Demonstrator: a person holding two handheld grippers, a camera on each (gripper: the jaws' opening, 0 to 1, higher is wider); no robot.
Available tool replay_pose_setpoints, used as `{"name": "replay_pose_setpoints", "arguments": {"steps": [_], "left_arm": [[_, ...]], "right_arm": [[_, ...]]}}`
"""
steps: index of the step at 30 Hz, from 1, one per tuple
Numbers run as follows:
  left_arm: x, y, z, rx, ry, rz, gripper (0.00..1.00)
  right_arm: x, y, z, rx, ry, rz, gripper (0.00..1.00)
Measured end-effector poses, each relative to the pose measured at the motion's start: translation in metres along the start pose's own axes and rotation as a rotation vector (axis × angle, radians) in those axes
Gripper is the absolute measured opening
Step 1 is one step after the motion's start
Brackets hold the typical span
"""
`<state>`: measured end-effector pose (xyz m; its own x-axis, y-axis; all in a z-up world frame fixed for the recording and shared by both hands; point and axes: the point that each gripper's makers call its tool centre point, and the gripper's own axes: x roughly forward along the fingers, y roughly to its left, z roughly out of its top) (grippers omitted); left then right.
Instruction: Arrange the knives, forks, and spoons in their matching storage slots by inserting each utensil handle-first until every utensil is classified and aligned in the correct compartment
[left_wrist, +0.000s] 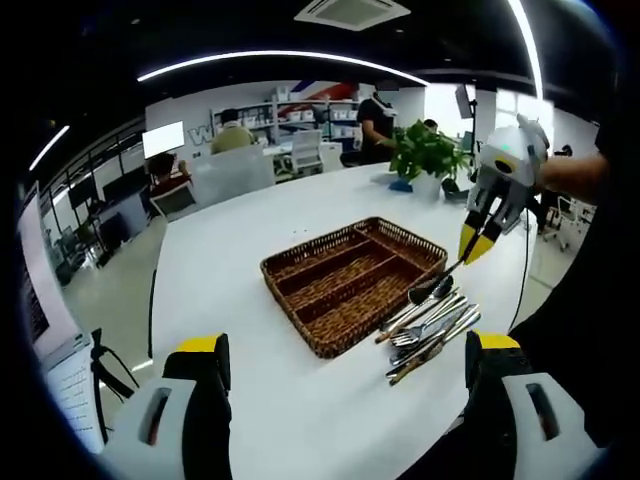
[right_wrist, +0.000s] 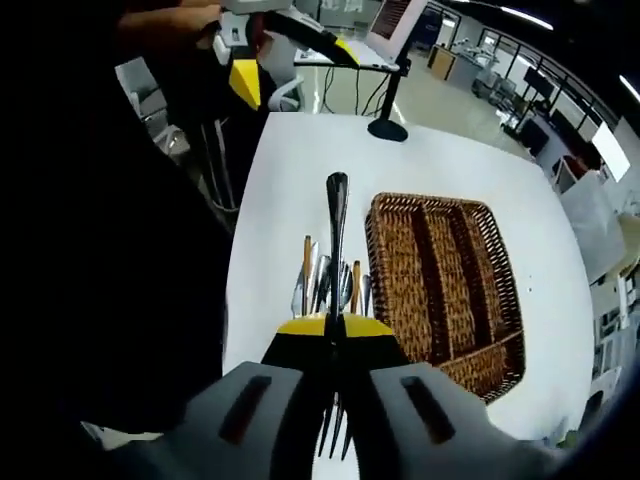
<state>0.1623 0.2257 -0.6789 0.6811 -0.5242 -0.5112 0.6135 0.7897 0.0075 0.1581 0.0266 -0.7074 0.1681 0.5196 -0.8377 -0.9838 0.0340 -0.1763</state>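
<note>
Fingers (right_wrist: 335, 330) of right gripper clamp a fork (right_wrist: 336, 215); left fingers (left_wrist: 345, 360) spread wide.

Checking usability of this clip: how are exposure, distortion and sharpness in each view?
Left gripper view: even light, strong fisheye curving of the table; wicker tray sharp, ceiling strips blown out. Right gripper view: person's dark bulk shades the left side; the fork in the right gripper is crisp.
</note>
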Motion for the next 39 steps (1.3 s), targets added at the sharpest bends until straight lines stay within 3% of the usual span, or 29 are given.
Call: {"name": "replay_pose_setpoints", "arguments": {"steps": [10,19,21,39], "left_arm": [[0.008,-0.003,0.010,0.017,-0.017,-0.018,1.00],[0.011,-0.008,0.014,0.026,-0.016,-0.028,1.00],[0.010,-0.005,0.018,0.040,-0.038,-0.007,1.00],[0.017,-0.012,0.017,0.036,-0.033,-0.054,1.00]], "right_arm": [[-0.030,-0.012,0.017,-0.022,-0.007,-0.034,0.00],[-0.035,-0.013,0.021,-0.024,-0.009,-0.038,0.00],[-0.034,-0.016,0.019,-0.021,-0.006,-0.046,0.00],[-0.038,-0.038,0.024,-0.022,0.011,-0.083,0.00]]}}
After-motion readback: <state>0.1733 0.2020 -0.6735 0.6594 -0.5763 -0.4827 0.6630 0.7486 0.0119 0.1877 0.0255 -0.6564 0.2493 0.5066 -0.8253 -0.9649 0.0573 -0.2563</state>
